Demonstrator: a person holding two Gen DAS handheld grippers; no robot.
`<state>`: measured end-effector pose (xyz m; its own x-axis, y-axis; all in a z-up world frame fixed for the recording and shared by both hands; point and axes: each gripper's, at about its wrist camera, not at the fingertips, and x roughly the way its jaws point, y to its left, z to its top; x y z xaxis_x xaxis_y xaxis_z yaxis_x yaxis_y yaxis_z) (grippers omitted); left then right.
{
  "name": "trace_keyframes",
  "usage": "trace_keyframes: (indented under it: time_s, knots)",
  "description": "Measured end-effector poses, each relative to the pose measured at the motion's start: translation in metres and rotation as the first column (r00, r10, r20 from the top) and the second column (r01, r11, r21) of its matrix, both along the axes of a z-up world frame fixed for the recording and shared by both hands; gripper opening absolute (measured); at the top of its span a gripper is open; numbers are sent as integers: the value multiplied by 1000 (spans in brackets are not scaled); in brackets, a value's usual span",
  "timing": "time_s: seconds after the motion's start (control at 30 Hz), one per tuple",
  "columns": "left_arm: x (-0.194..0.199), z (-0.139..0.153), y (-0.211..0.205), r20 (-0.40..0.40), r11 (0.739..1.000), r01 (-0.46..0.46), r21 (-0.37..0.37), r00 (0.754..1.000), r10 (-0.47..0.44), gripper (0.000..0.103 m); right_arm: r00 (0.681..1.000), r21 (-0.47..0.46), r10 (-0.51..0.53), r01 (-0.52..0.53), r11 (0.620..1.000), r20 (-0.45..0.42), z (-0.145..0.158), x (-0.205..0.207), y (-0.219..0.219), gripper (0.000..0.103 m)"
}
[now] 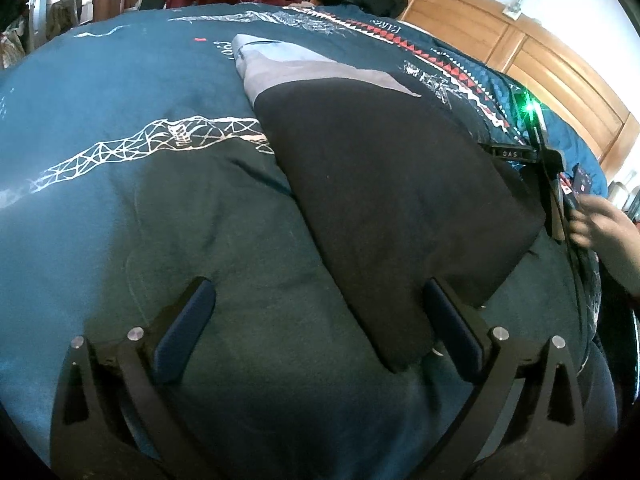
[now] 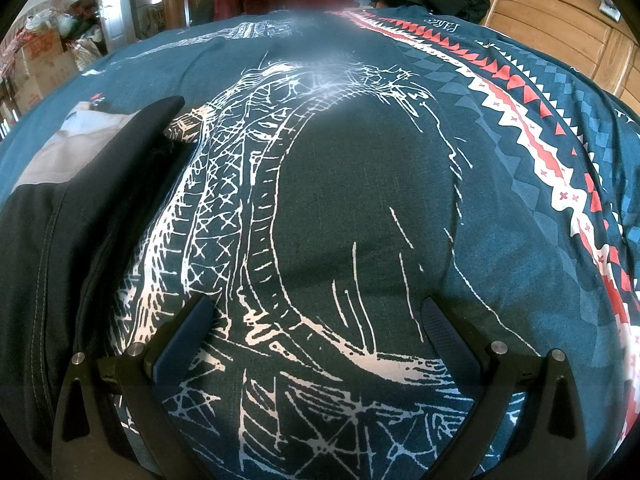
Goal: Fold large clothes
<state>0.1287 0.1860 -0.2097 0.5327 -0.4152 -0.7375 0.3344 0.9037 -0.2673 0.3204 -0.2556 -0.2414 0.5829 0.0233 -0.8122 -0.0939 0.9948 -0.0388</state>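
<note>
Your left gripper [image 1: 320,316] is spread wide and empty over the teal printed bedcover [image 1: 120,80], the folded black-and-grey garment [image 1: 380,168] running from its 3 o'clock finger toward 12 o'clock, while your right gripper [image 2: 318,320], equally wide and empty, has that garment at 9 o'clock.

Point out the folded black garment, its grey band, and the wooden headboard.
folded black garment [image 1: 384,184], left wrist view, middle of the black panel.
grey band [image 1: 320,74], left wrist view, centre of the grey strip.
wooden headboard [image 1: 532,60], left wrist view, on a flat panel.
</note>
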Motion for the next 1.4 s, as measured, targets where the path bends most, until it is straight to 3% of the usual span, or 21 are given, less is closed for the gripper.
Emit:
trace_keyframes:
  time_s: [0.57,0.73,0.83,0.97,1.03,1.1,1.17,1.2,1.27,1.3,1.33,1.4]
  knots:
    - [8,-1,-9,-21,996,-86,-10,996,86,103,1000,2,0,0,1000,-14,0,3,1,103]
    - [13,3,-10,-64,983,-179,-37,982,176,103,996,48,4,0,999,-90,5,14,-5,103]
    - [2,24,-10,-47,975,-220,-44,975,218,103,997,153,31,-19,988,-76,36,6,-5,103]
    - [-39,100,-16,158,963,-269,7,951,264,103,991,101,84,-94,990,103,130,-48,15,103]
    - [-71,160,-22,316,958,-288,10,910,270,103,965,75,116,-137,988,233,190,-90,29,103]
    - [-101,214,-30,464,946,-324,11,840,282,103,912,43,132,-160,986,388,255,-140,44,103]
    - [-139,265,-39,613,913,-407,9,724,317,103,812,21,109,-147,989,574,322,-207,60,103]
    - [-169,295,-45,694,883,-470,-18,630,349,103,736,20,83,-131,991,672,346,-244,67,103]
    - [-203,323,-48,759,862,-498,-97,523,388,103,592,47,18,-93,995,806,365,-302,83,103]
    - [-221,334,-48,775,858,-492,-146,483,408,103,560,99,-22,-107,989,828,368,-338,92,103]
    - [-233,341,-49,777,857,-486,-171,468,421,103,566,120,-16,-147,982,824,372,-351,99,103]
    - [-251,349,-55,779,856,-488,-171,465,421,103,640,117,64,-236,965,766,372,-371,120,103]
